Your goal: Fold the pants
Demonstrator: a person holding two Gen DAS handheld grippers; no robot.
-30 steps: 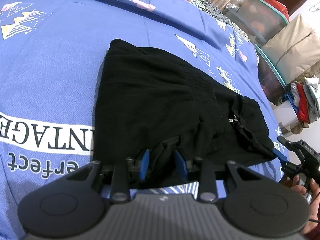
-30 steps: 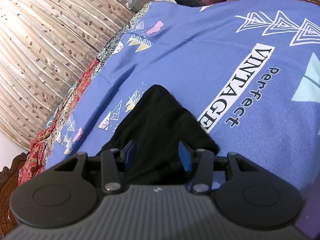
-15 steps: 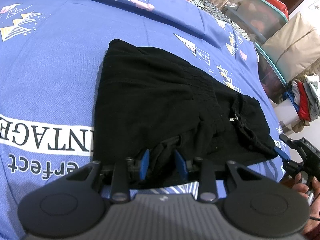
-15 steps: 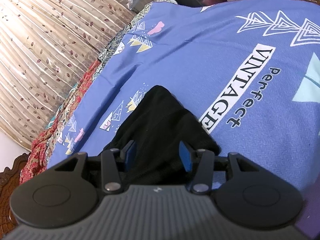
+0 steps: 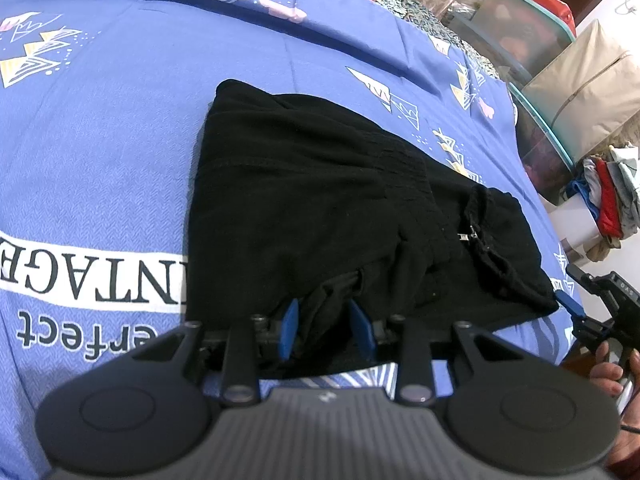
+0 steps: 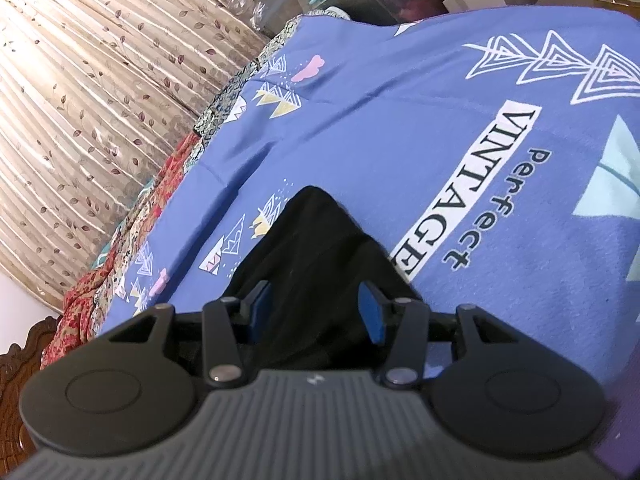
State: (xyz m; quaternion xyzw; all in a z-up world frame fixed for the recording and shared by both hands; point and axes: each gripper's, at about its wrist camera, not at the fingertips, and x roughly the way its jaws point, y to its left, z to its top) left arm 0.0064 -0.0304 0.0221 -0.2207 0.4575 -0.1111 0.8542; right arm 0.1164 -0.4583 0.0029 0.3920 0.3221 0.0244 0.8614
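Black pants (image 5: 320, 208), already folded to a compact slab, lie on the bed (image 5: 100, 152). Left tongs (image 5: 326, 330) pinch a bunched near-edge fold; right tongs (image 6: 316, 312) straddle cloth (grip unclear). Next likely: lift both ends together, fold over.

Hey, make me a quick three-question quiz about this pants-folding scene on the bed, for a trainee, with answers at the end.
1. True or false: the black pants lie on a blue printed bedsheet.
2. Which large word is printed in the white band on the sheet? A) VINTAGE B) MODERN C) CLASSIC
3. In the left wrist view, what is bunched between the blue fingertips of the left gripper?

Key:
1. True.
2. A, seen in the right wrist view, under "Perfect".
3. A fold of black pants fabric at the near edge; the right gripper straddles another part of the pants, with its jaws wider apart.
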